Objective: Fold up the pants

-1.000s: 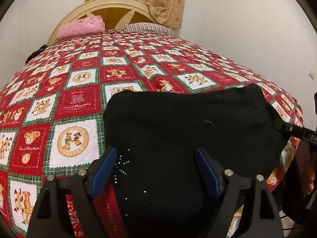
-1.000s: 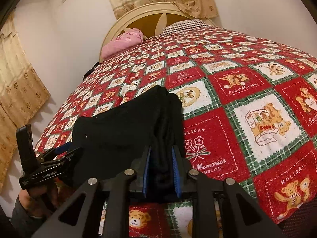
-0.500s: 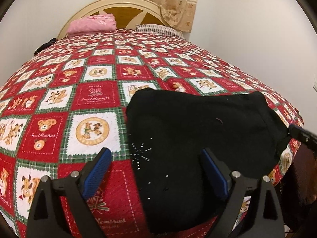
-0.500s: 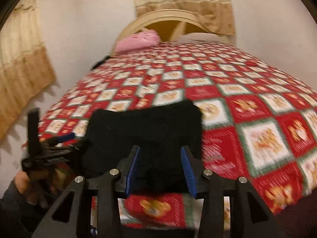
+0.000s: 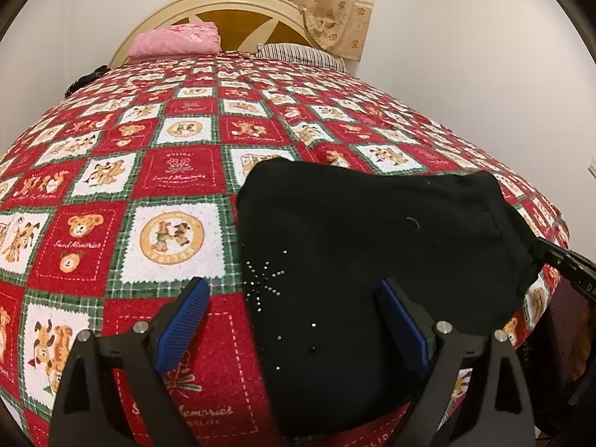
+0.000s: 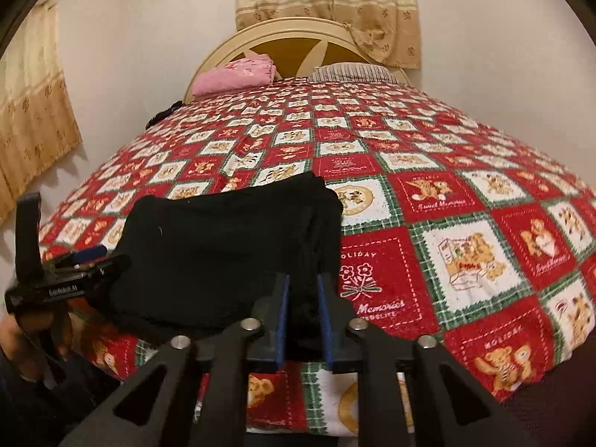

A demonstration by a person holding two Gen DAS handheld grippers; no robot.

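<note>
So the black soft-knit pants (image 5: pixel 372 246) are already folded down into a chunky rounded bundle, and there's a little starburst of sparkly rhinestone studs (image 5: pixel 264 279) on the side nearest the left gripper. They're sitting on the near edge of a bed covered with a red, white and green teddy-bear patchwork quilt (image 5: pixel 167 171). Way off past both grippers, up by the cream arched headboard (image 6: pixel 298 33), there's a folded pink blanket (image 6: pixel 238 76) and a striped pillow (image 6: pixel 354 70), with beige patterned curtains (image 6: pixel 327 3) hanging behind. Nothing's really in the way. The left gripper (image 5: pixel 294 320) is spread wide, its blue pads (image 5: pixel 182 320) clear of the fabric, with the bundle's left edge lying between and beyond them. The right gripper (image 6: pixel 303 320) just snapped closed and is pinching the bundle's near right edge between its pads, the rest of the bundle stretching off to its left.
</note>
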